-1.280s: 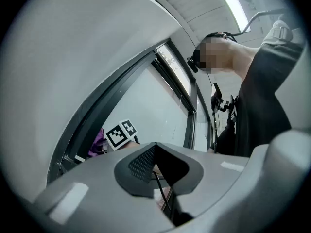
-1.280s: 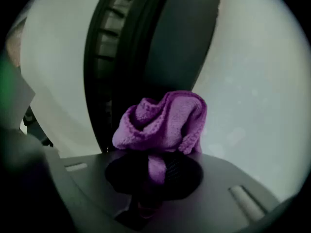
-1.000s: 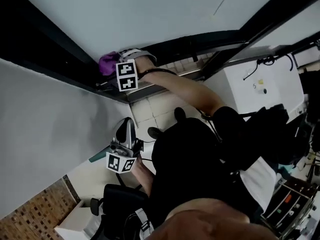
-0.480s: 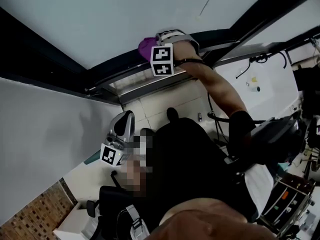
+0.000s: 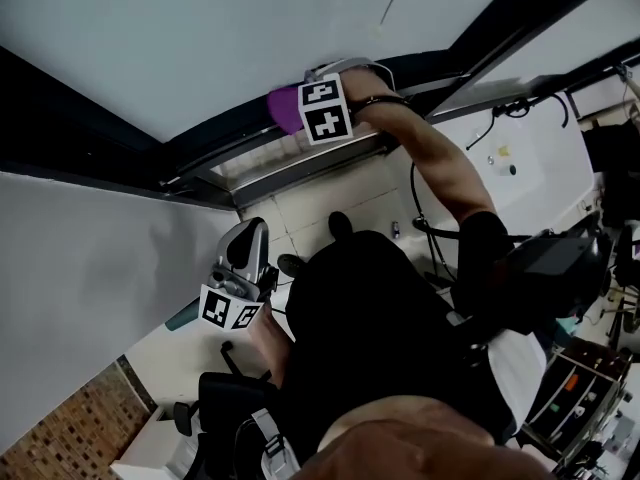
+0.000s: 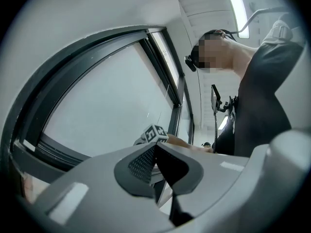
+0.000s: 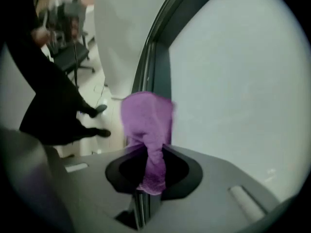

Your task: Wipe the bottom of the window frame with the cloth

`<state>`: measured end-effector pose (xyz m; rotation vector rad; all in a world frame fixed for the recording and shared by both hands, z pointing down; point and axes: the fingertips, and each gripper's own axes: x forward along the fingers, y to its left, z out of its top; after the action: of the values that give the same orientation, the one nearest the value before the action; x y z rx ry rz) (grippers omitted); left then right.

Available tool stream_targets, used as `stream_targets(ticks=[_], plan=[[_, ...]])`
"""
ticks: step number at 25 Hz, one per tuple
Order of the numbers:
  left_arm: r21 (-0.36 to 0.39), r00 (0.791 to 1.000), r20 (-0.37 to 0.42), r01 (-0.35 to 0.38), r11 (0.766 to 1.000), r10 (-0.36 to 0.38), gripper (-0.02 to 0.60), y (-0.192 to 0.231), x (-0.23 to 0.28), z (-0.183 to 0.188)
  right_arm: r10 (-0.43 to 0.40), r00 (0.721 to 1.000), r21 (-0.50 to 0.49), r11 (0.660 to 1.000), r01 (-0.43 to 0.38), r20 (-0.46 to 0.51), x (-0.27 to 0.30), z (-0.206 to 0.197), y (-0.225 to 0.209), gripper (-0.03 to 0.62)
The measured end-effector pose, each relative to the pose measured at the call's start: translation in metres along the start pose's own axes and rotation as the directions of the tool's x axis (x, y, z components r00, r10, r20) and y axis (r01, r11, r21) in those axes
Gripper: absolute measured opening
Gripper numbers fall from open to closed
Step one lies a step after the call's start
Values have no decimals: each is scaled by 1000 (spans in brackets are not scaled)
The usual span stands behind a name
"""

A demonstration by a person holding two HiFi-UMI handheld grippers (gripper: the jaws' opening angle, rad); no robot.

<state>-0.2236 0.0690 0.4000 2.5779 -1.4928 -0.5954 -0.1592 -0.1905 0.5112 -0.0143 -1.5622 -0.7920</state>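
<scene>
A dark metal window frame [image 5: 100, 133] runs slantwise across the head view, holding a wide pane of pale blue-grey glass [image 5: 230, 38]. Below the frame stands a plain grey-white wall [image 5: 90, 258]. A floor of pale square tiles [image 5: 325, 208] shows beneath it. A brown brick-patterned surface [image 5: 80, 423] fills the lower left corner, and a black wheeled office chair [image 5: 225, 393] stands near it. In the left gripper view a long white ceiling strip light [image 6: 238, 6] glows overhead.
</scene>
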Motion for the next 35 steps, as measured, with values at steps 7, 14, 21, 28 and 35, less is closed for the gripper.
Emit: stream_targets(ticks=[7,14,21,28,35], plan=[[-12,999,0,32,999,-32,2,-5,10,-6,-126,990,4,992,126,58,16,-6,-31,63],[-31,1000,-26,2,1000,-2,2,3,3,-13,126,991,-160,980,-118,43,-38,-3,104,63],[-45,997,-71,32,998,-35,2,1,17,-20,59,444,438,92,-894,894,38,14,230,63],[-37,984,-150,96,995,-101,2,-13,50,-26,-809,156,321,41,-946,566,-14,-38,97,63],[-16,970,-197,138,990,-139,2,-41,65,-29,-867,272,809,219,-546,418,-24,-52,24,64]])
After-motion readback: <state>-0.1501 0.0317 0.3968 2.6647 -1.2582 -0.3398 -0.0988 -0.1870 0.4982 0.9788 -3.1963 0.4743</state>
